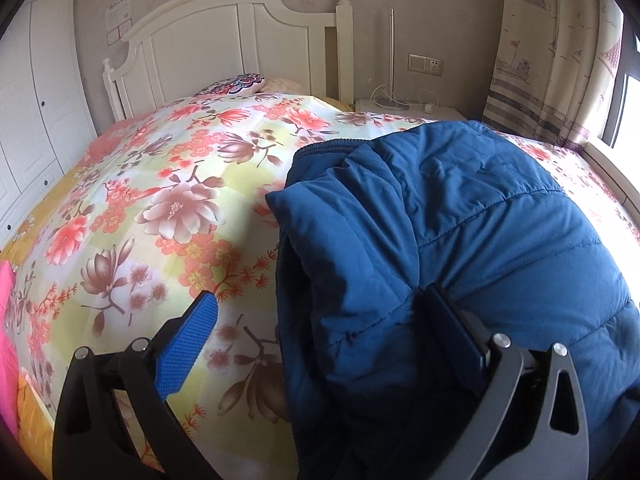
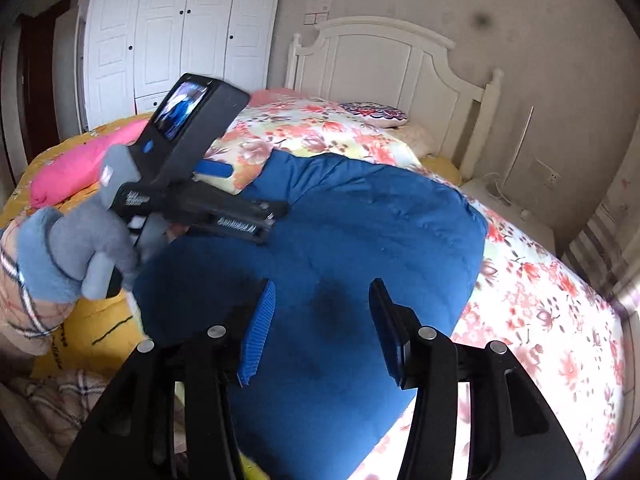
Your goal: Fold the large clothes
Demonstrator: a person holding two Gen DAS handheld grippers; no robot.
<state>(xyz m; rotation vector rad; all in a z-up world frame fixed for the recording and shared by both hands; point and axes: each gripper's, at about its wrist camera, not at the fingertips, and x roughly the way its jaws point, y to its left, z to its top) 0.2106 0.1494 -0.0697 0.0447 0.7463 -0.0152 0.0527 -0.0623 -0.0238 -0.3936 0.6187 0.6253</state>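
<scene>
The blue jacket (image 1: 460, 240) lies on the bed, on top of the flowery quilt (image 1: 168, 200), partly folded and puffy. Over on the left, a pink cloth (image 2: 76, 164) sits at the far left edge of the bed. Next comes the left tool (image 1: 320, 320). It is wide open. One blue finger (image 1: 188, 344) is over the quilt, and the other finger is pushed into the left side of the jacket, but it does not pinch anything. A gloved hand (image 2: 76, 252) holds that tool. To the right, the right tool (image 2: 322, 332) hangs over the near part of the jacket, about half open, with nothing in it. I think the next good move is to press the puffy cloth flat first. Then each tool should grab a thick edge, both at once, and lift it over slowly so the fold stays straight.
</scene>
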